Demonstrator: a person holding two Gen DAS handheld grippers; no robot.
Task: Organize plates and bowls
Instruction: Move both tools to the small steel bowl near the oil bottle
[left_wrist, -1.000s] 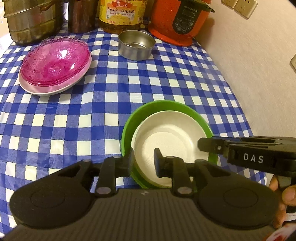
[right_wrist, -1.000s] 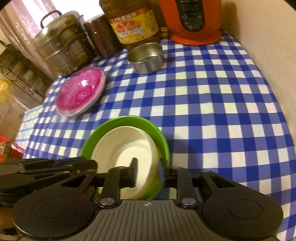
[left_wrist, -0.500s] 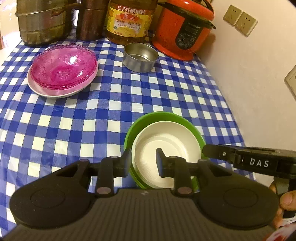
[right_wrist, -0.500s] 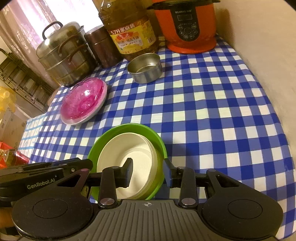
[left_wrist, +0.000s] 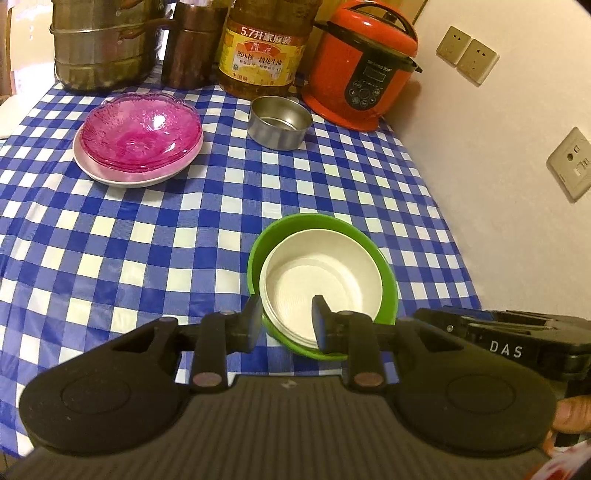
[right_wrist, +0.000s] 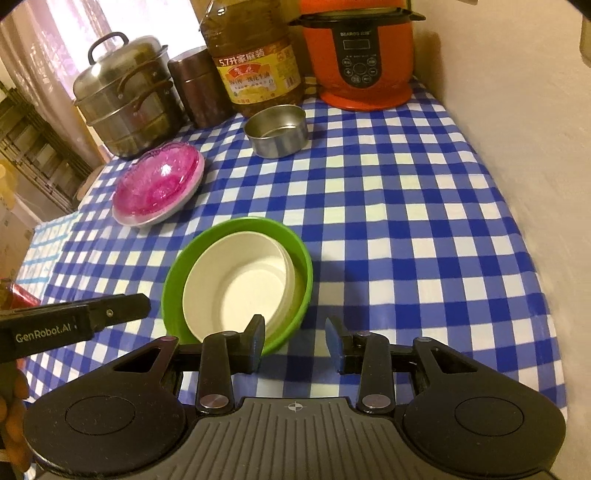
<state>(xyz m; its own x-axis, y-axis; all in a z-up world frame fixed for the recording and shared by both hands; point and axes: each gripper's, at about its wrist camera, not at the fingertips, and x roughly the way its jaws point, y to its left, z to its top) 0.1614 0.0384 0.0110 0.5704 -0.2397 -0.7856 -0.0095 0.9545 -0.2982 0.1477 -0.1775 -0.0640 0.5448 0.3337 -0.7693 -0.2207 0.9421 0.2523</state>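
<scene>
Near the table's (left_wrist: 122, 236) right edge: cream bowl (left_wrist: 321, 284) nested in green bowl (left_wrist: 258, 247). Left claw (left_wrist: 284, 323) narrowly parted, straddling their near rims without gripping; right claw (right_wrist: 295, 341) wide, empty, beside them. Advice: withdraw level, avoid catching rims.

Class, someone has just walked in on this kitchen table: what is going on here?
A person holds a claw in each hand and is sorting dishes. A white bowl sits nested in a green bowl on the checked tablecloth. The left claw is open, straddling their near rim. The right claw is open beside them, gripping nothing. Pink glass bowls sit stacked on a white plate, and a steel bowl stands alone.
</scene>
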